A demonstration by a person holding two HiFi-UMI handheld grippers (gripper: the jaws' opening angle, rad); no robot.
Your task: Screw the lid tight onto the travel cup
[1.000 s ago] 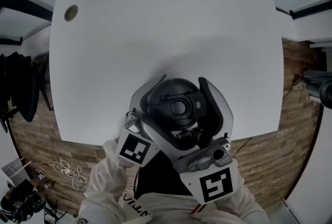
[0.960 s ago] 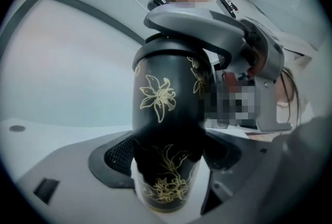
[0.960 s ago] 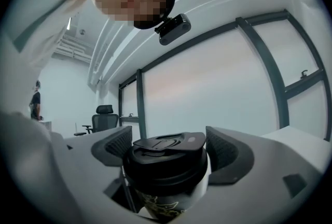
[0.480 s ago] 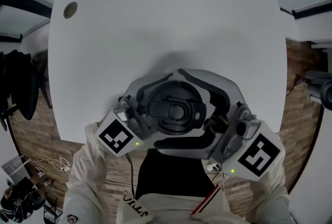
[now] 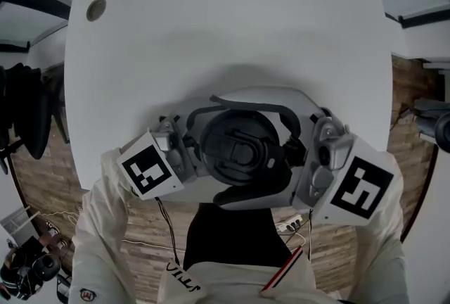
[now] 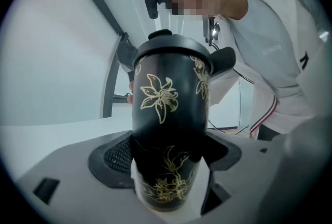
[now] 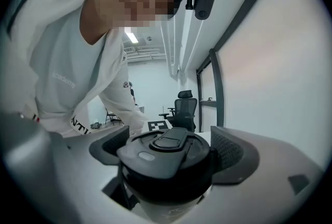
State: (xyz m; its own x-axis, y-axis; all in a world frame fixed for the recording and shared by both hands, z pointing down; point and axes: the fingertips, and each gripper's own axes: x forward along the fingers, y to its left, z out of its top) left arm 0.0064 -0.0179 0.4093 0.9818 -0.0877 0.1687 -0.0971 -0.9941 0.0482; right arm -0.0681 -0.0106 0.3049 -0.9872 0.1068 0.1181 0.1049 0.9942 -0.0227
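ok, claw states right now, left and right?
Left claw: closed on the black travel cup with gold flowers, low on its body.
Right claw: closed on the black plastic lid atop that cup.

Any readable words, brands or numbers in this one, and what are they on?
"VLTN", partly seen, on the hem of the white jacket.
Small chest print on that jacket: too blurred to read.
On the travel cup and lid: gold flowers only, no readable words.
On the marker cubes: square patterns, no letters.
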